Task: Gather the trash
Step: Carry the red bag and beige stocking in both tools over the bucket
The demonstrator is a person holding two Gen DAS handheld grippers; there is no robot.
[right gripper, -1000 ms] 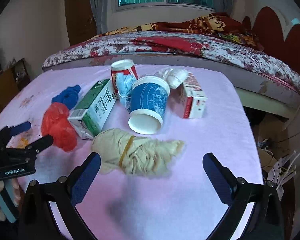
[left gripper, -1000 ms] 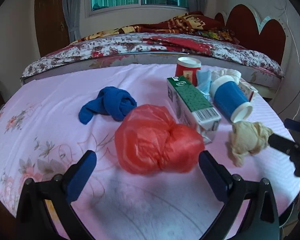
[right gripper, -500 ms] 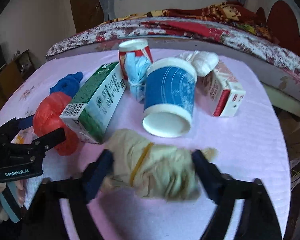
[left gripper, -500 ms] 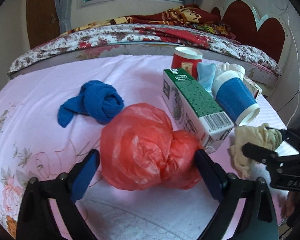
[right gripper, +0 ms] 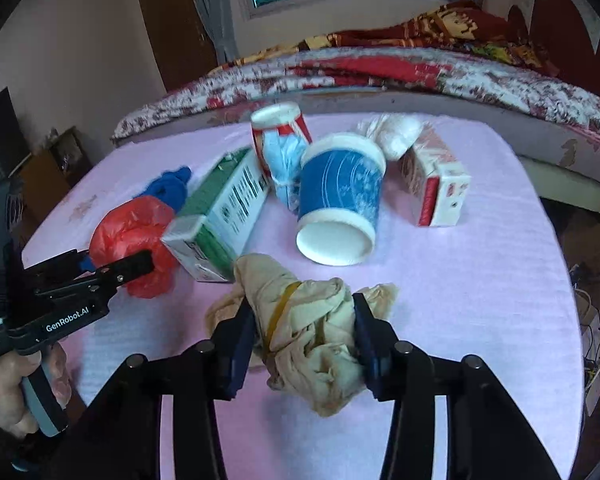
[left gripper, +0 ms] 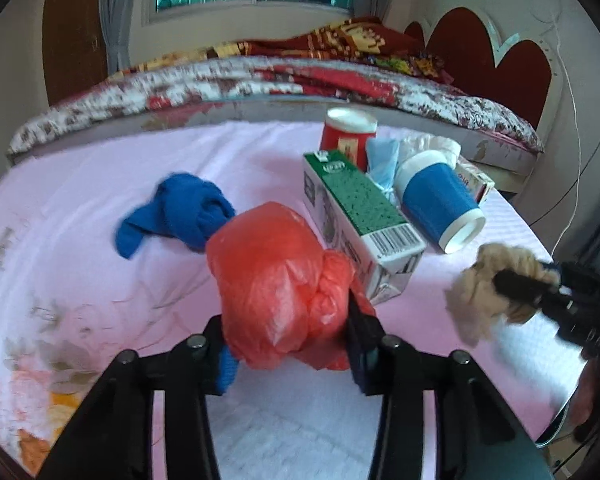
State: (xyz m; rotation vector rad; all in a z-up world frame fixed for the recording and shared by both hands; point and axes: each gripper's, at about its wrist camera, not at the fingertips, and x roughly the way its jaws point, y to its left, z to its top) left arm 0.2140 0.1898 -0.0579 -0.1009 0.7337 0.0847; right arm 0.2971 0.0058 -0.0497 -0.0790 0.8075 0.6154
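Pink cloth covers the round table [left gripper: 260, 420], which stands in front of a bed with a floral cover across the upper part of both views. Trash lies in a cluster on the cloth.

Change since the earlier frames: both sets of jaws stood wide apart with nothing pressed between them. Both have just been closing, each onto one item.

- Left gripper [left gripper: 286, 344]: jaws now clamped on the red plastic bag [left gripper: 276, 280], low centre of the left wrist view. The film bulges out above the pads.
- Right gripper [right gripper: 306, 344]: jaws now clamped on the beige crumpled cloth [right gripper: 304, 336], which is bound by a yellow rubber band, low centre of the right wrist view. One end sticks out past the right pad.

Items not yet gripped:
- blue cloth [left gripper: 180, 216], left of centre, just behind the red bag;
- green carton [left gripper: 360, 220], lying on its side and touching the red bag;
- blue paper cup [right gripper: 340, 208], on its side at centre;
- red cup [right gripper: 278, 128] and pale blue bag [right gripper: 286, 164], behind the carton;
- red-and-white box [right gripper: 436, 184], right of the blue cup, with a white wad against its far end.

Judgement: two grasps appear secured, so lifting can follow. No bin is visible in either view. Both items are soft and may slip if the grip is shallow.
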